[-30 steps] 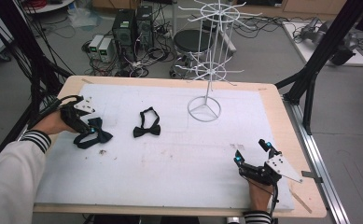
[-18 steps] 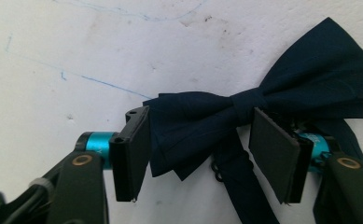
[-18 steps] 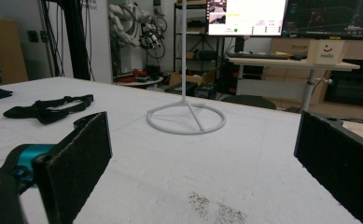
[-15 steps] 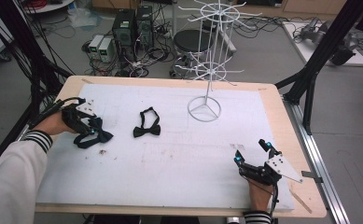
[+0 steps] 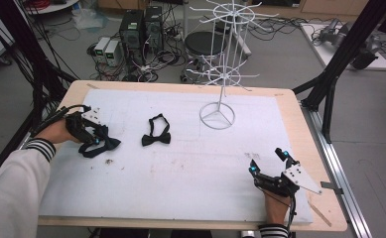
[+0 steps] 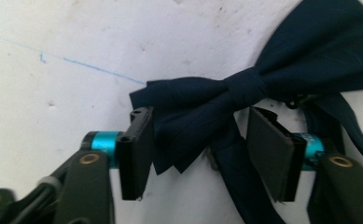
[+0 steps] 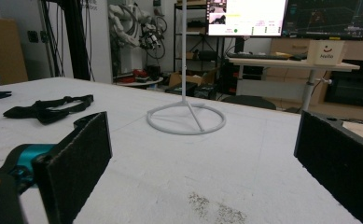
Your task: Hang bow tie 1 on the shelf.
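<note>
Closing in on the dark navy fabric bow tie point(image 6: 244, 93), you are holding your left gripper point(image 6: 200, 149) low over the white padded table cover point(image 5: 190, 163) near its left edge. Along that gripper's own jaws, the bow tie is lying flat just ahead, with its central knot sitting a little beyond the gap and its left wing drooping down between the two black pads point(image 6: 137, 154). The jaws have just been closing and are now standing about half way in; the left pad is sitting right at the edge of the wing, while the right pad is standing clear of the cloth with the tie's strap passing under it, so the pads are not yet pressing on anything. From the high view, your left gripper point(image 5: 97, 139) is covering the near end of that bow tie point(image 5: 103, 146).

Your right gripper point(image 5: 268, 162) is resting near the table's front right corner, well apart from the tie, its jaws spread wide with nothing between them. A second black bow tie point(image 5: 156, 138) is lying near the middle of the cover, and the white wire display stand point(image 5: 218, 115) is standing upright on its ring base beyond it.
</note>
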Available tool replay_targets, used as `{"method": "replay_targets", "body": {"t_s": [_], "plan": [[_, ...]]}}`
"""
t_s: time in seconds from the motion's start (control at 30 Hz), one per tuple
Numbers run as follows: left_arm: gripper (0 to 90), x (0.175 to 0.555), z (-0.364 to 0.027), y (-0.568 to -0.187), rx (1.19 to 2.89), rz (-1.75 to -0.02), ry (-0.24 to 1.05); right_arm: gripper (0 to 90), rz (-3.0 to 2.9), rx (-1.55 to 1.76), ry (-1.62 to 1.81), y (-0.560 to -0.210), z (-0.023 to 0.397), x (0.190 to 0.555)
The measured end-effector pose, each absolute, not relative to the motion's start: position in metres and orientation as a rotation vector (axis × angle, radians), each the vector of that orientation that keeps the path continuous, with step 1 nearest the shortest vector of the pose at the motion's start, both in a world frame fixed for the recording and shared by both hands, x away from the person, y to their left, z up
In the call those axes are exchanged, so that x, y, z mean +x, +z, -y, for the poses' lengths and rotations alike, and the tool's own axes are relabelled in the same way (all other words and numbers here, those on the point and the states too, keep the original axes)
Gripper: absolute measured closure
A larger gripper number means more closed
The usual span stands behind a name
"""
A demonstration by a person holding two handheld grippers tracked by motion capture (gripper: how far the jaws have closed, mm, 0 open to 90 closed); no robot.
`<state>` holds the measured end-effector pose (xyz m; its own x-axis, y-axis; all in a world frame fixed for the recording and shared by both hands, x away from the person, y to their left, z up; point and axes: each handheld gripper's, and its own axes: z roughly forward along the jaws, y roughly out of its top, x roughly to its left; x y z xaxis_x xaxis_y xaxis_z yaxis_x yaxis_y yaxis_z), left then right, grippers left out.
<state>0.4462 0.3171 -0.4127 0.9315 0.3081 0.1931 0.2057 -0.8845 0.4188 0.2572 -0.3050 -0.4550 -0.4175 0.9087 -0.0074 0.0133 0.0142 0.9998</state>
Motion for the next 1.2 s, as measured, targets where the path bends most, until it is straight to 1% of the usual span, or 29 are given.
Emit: {"method": "replay_targets", "body": {"t_s": [0.13,0.17,0.27,0.3,0.33,0.37,0.43,0.57,0.87,1.07,1.2], "plan": [[56.5,0.446,-0.317,-0.413,2.691,-0.369,0.328,3.3,-1.537,0.976,1.504,-0.455,0.305,0.257],[61.2,0.446,-0.316,-0.412,2.695,-0.362,0.324,3.3,-1.536,0.975,1.503,-0.455,0.305,0.257],[70.9,0.445,-0.315,-0.412,2.701,-0.374,0.316,3.3,-1.537,0.974,1.503,-0.455,0.305,0.257],[72.3,0.445,-0.314,-0.412,2.7,-0.381,0.315,3.3,-1.537,0.977,1.503,-0.455,0.305,0.257],[76.2,0.445,-0.315,-0.412,2.704,-0.381,0.313,3.3,-1.537,0.979,1.502,-0.455,0.305,0.257],[76.2,0.445,-0.314,-0.412,2.699,-0.393,0.313,3.3,-1.537,0.979,1.502,-0.455,0.305,0.257],[80.0,0.444,-0.313,-0.412,2.702,-0.417,0.323,3.3,-1.537,0.978,1.504,-0.455,0.305,0.257],[81.8,0.444,-0.312,-0.41,2.692,-0.444,0.313,3.3,-1.536,0.977,1.503,-0.455,0.305,0.257],[82.0,0.443,-0.308,-0.405,2.654,-0.508,0.304,3.3,-1.537,0.978,1.503,-0.455,0.305,0.257],[82.1,0.435,-0.306,-0.392,2.6,-0.577,0.327,3.3,-1.536,0.976,1.503,-0.455,0.305,0.258],[82.2,0.425,-0.303,-0.376,2.537,-0.597,0.383,3.3,-1.537,0.974,1.502,-0.455,0.305,0.258]]}}
